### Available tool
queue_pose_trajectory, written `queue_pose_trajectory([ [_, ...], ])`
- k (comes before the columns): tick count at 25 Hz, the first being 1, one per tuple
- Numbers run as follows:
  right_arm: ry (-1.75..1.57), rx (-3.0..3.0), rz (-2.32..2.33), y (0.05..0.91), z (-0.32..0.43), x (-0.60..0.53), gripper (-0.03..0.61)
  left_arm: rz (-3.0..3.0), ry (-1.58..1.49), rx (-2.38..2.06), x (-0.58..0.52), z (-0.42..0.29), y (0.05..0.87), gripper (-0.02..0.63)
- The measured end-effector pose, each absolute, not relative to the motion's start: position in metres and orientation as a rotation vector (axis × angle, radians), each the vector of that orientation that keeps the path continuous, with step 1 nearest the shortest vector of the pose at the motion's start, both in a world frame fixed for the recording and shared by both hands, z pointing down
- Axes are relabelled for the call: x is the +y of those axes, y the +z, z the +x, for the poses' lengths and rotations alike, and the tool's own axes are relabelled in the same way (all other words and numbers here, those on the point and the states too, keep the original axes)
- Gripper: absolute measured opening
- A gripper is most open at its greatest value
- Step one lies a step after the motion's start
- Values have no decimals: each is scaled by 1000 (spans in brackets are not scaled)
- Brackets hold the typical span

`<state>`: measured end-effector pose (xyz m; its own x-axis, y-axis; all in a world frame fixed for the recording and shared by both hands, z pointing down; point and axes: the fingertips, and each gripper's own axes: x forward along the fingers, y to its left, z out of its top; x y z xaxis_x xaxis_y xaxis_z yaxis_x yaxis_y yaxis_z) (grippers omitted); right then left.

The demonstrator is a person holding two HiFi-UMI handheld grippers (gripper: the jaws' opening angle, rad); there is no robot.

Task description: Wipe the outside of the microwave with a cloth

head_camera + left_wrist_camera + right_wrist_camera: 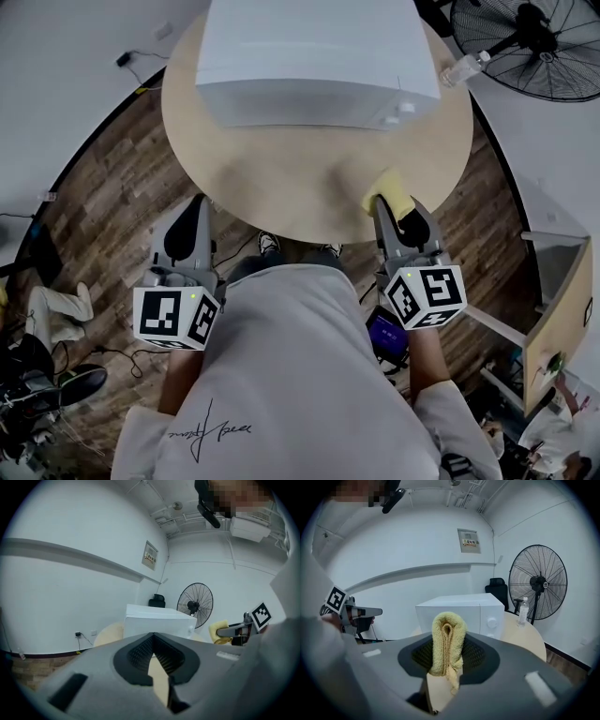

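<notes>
The person's right gripper (447, 654) is clamped on a folded yellow terry cloth (447, 639), the fold bulging past the jaw tips and a thin tail hanging back between the pads. The left gripper (153, 654) has its pads brought together with nothing between them, and it hangs off the near edge of the round pale wooden table (281, 178). The cloth sits over the table's near right edge, well short of the white box-shaped microwave (314, 61), so wiping looks not yet begun. The likeliest trouble is the cloth dragging out of the jaws once it rubs on the casing, since only a narrow pleat appears pinched. A hard push could also slide the microwave backward, as the left gripper is not bracing it. A sweep around the right corner might turn the white dials (401, 112) or tip the clear plastic water bottle (464, 67) standing near that corner. The microwave's long axis runs left to right across the table, its door and dials facing the person. The cloth's long axis follows the jaws, pointing at the microwave's front.
</notes>
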<state>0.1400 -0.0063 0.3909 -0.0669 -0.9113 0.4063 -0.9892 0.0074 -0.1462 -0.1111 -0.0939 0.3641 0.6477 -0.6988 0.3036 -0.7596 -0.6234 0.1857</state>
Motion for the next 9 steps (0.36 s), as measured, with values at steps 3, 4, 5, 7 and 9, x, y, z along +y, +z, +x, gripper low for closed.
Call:
queue_pose_trajectory([
  [3,582,-2061,1977,395,140,-8,126,2567,289,-1161,-93,-107,366,-8],
  [4,578,-2053,1971,396,140,-9,124,2567,293,-1159,-93,-107,366,-8],
  [5,576,-2048,1966,397,139,-10,123,2567,299,-1159,-94,-107,366,-8],
  [7,577,-2046,1960,398,137,-14,123,2570,316,-1164,-96,-109,366,-8],
  [9,582,-2047,1955,399,135,-18,121,2574,333,-1170,-98,-111,367,-8],
])
